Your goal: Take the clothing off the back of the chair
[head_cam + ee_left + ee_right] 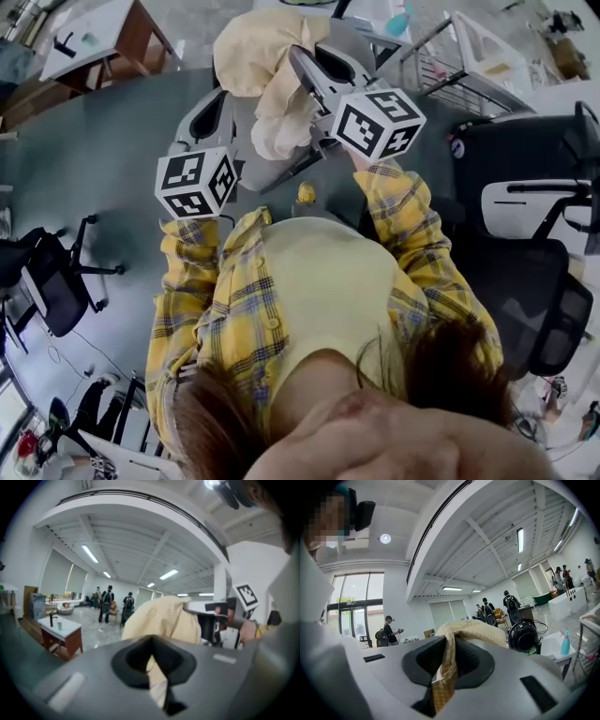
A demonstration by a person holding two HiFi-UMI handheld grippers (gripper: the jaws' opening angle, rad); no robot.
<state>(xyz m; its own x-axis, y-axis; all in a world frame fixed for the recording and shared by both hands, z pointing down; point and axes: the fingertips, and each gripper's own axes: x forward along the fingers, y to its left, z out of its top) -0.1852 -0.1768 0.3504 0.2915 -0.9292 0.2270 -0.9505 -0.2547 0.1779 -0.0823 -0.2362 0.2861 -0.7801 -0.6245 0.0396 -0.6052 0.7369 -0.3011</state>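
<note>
A cream-coloured garment [255,54] hangs bunched in the air in front of the person, held up between both grippers. In the head view my left gripper [226,91] grips its left side and my right gripper [300,60] its right side. The left gripper view shows a fold of the garment [165,620] pinched in my left gripper [157,686], with the right gripper's marker cube [246,596] beyond it. In the right gripper view a strip of the garment [474,629] runs down into my shut right gripper [443,682].
A black office chair [534,281] stands close at the right and another [52,281] at the left on the grey floor. A white rack [469,56] and a wooden table [103,42] lie farther off. Several people stand in the hall.
</note>
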